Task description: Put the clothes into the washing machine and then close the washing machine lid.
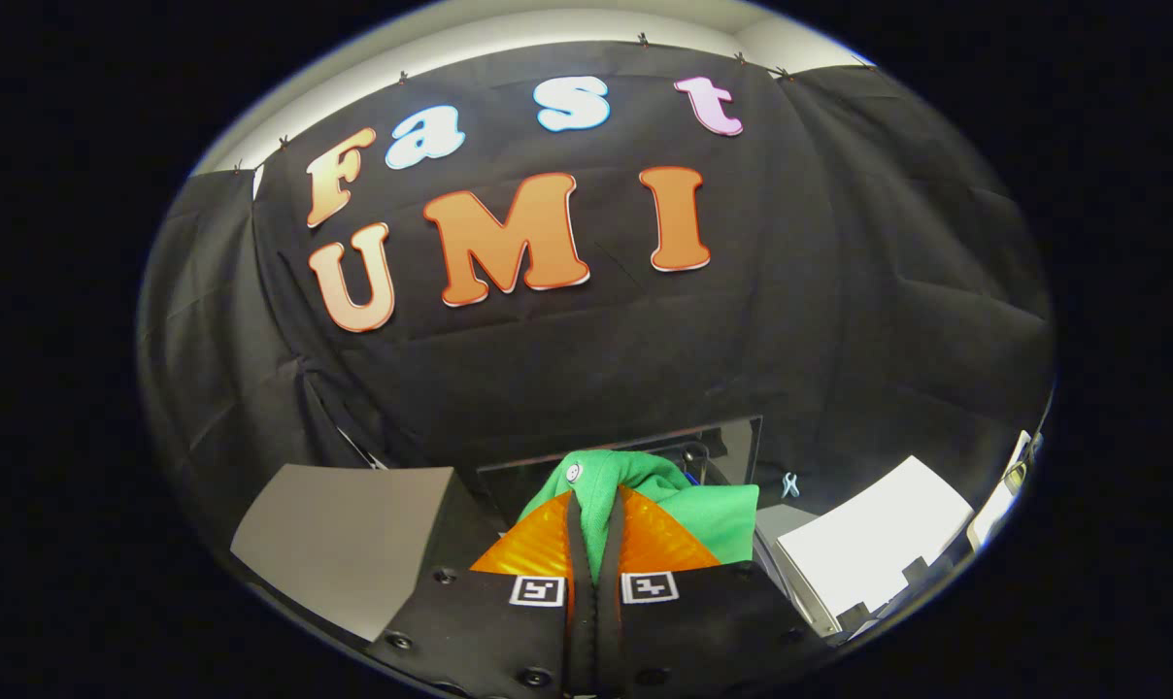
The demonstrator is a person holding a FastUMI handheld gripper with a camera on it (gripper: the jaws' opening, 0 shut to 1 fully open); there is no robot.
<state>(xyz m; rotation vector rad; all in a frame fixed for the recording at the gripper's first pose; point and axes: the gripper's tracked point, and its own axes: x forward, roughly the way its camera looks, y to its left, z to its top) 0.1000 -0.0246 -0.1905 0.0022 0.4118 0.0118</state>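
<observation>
Tongs (pixel 594 529) clamped on my green cloth (pixel 635 490) | dark washer lid (pixel 722 442) just beyond | white box (pixel 873 544) beside | no readable labels

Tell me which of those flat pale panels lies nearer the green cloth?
The white panel, just beside the green cloth pinched in the gripper; the grey panel sits farther off.

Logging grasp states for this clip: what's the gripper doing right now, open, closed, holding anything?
Gripper: closed, both orange fingers pinching the green garment, held up in front of the black cloth wall.
</observation>
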